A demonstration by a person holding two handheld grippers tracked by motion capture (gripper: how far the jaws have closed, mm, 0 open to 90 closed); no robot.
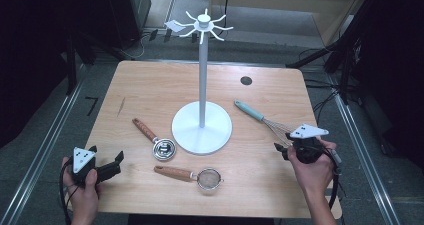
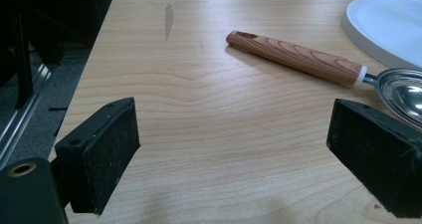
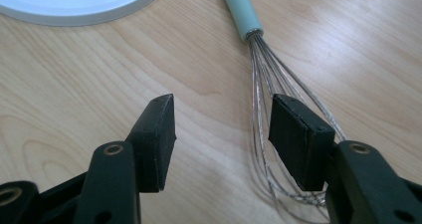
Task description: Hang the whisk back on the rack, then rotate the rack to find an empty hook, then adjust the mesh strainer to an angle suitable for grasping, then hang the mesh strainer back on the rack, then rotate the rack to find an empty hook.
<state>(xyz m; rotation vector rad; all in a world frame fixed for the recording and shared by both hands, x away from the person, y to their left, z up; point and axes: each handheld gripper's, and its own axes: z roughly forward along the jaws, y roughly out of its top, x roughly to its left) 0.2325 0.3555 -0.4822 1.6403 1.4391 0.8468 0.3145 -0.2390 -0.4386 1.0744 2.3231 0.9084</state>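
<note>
Beside your right gripper's (image 3: 221, 129) black pads lies the whisk (image 3: 259, 59), pale teal handle, silver wires. Ahead of your left gripper's (image 2: 234, 149) black pads: a scoop (image 2: 318, 64) with striped brown wood-grain handle and shiny steel bowl. The table (image 1: 150, 85) is light wood; the stand (image 1: 202, 120) is white.

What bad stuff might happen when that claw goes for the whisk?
1. The right gripper is open, and one pad sits over the whisk wires rather than around them. Closing here might pinch only a few thin wires, so the whisk could slip or bend.
2. The whisk lies close to the white hook stand. A clumsy lift might swing the teal handle into its base.
</note>
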